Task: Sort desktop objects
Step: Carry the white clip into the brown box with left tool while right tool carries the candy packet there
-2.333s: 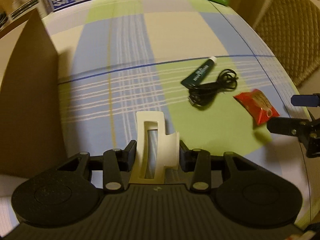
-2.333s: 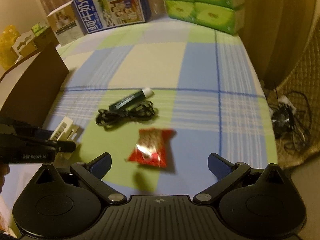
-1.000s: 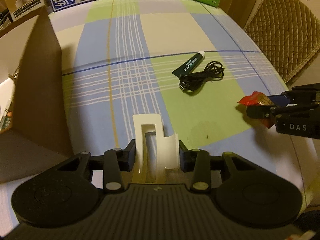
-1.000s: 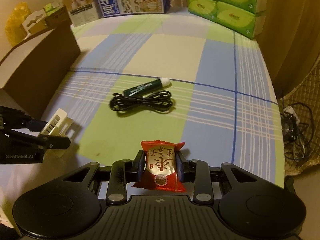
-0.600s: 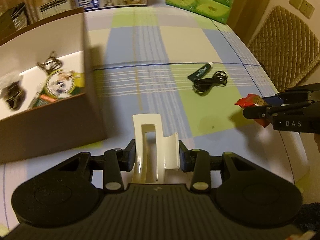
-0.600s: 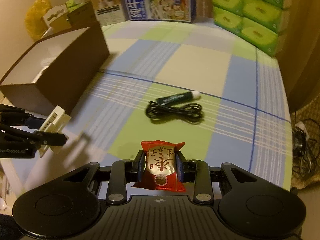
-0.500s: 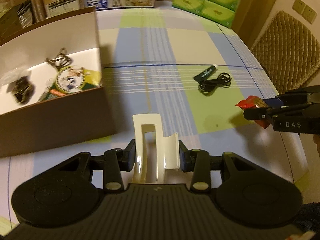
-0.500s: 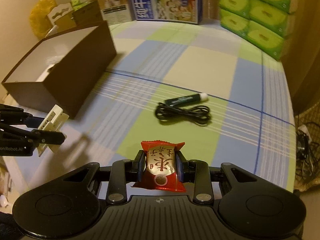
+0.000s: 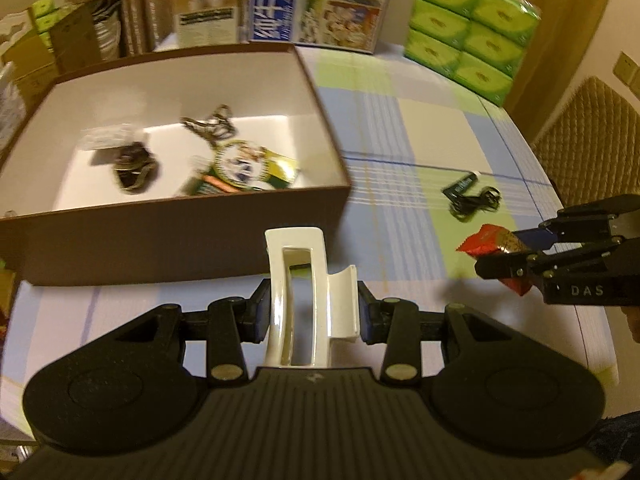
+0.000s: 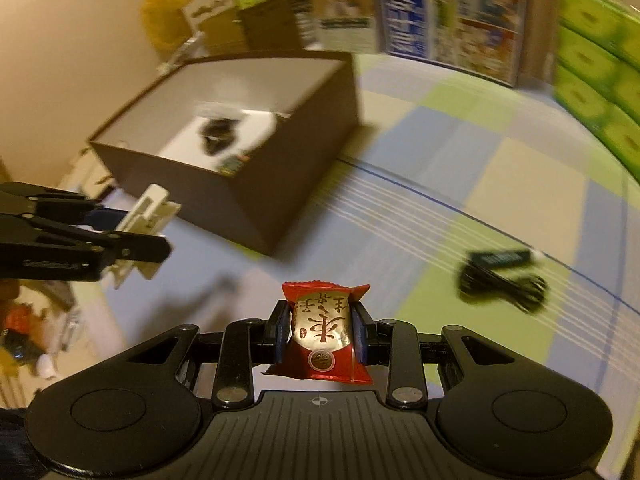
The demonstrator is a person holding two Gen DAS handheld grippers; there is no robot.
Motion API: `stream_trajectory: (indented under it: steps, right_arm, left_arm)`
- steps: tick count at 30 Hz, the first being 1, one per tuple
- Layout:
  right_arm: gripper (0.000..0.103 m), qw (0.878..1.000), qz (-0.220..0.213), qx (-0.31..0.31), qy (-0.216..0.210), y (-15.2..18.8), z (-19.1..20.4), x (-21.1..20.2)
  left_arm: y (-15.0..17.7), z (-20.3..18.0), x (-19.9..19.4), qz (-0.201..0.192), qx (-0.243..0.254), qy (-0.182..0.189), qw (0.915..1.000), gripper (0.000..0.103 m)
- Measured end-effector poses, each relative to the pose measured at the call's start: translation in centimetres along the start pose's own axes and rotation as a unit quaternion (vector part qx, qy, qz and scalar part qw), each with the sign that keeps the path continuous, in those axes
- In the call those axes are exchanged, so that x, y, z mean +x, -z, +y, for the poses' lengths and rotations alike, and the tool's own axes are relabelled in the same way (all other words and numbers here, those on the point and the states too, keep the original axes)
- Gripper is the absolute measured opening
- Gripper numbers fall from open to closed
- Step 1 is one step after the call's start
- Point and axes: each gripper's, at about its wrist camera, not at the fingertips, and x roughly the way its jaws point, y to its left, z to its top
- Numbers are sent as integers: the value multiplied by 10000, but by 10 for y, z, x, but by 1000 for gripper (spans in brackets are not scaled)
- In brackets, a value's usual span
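left gripper [image 9: 312, 314]: clenched on a white hair claw clip [image 9: 298, 292], held upright between its pads, in the air just in front of the brown box's near wall.
right gripper [image 10: 321, 334]: clenched on a red snack packet [image 10: 322, 340] with gold lettering, held off the cloth, to the right of the brown box.
brown box [image 9: 176, 232]: open-topped, white inside, on the left part of the checked tablecloth [image 9: 400, 136].
inside the box: a round green-and-white packet [image 9: 244, 168], a dark bundled item [image 9: 132, 166] and a tangle of thin cord [image 9: 208, 124]; all blurred.
right of the box: a dark green tube [image 9: 460, 186] lies touching a coiled black cable [image 9: 476, 204], both on the cloth.
beyond the box: a blue printed carton [image 9: 316, 0] and a stack of green tissue packs [image 9: 464, 28].
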Motion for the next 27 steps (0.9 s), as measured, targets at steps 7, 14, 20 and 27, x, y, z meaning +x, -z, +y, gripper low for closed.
stream_trajectory:
  steps: [7, 14, 20, 27]
  right_arm:
    - [29, 9974, -158, -307, -626, -30, 42, 7]
    - [29, 9931, -379, -516, -979, -63, 75, 17]
    - [29, 9916, -673, -541, -967, -98, 97, 28]
    - [29, 9921, -887, -533, -714, -136, 116, 49]
  left_arm:
    - [-2, 44, -29, -210, -235, -265, 9991, 36]
    - [-13, 82, -53, -450, -381, -402, 9974, 36]
    - [-33, 112, -64, -662, -299, -502, 9961, 36]
    - [-61, 142, -59, -838, -90, -534, 9950, 36]
